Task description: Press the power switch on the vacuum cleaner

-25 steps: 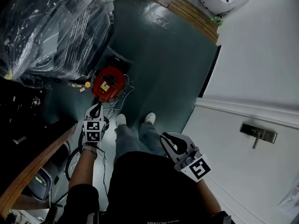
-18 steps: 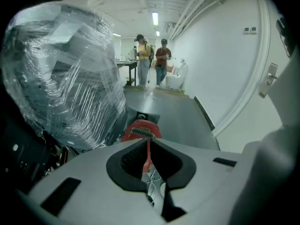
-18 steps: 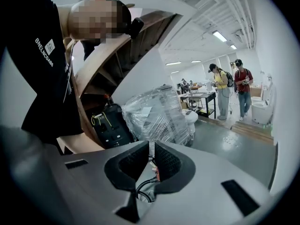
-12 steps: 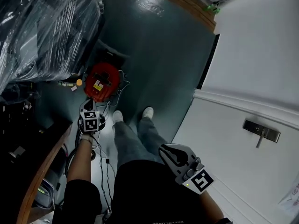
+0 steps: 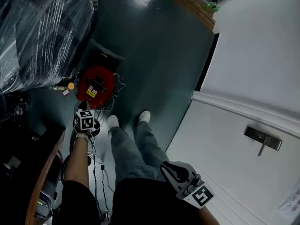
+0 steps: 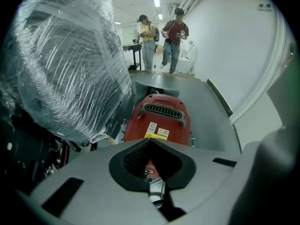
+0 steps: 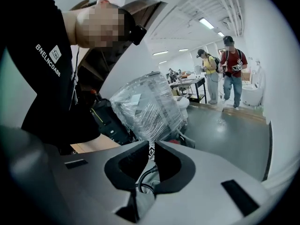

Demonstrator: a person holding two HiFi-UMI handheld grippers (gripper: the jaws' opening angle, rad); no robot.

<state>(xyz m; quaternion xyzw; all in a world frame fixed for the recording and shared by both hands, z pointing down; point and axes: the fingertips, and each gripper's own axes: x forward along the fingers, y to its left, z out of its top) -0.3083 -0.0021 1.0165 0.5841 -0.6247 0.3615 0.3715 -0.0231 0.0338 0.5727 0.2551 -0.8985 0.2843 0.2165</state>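
Nothing looks pressed yet: my left gripper (image 5: 87,108), jaws closed and empty, hangs just short of the red canister vacuum cleaner (image 5: 96,85) at the floor's (image 5: 154,55) left edge; my right gripper (image 5: 168,168), jaws nearly together, idles empty.

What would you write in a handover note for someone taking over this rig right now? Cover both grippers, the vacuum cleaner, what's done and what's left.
Left gripper: shut, empty, aimed at the red vacuum cleaner on the floor, just short of it.
Right gripper: shut, empty, held back at the right side.
Done: approach only; nothing looks pressed.
Left: find the power switch (I can't pick it out) and press it with the left gripper.
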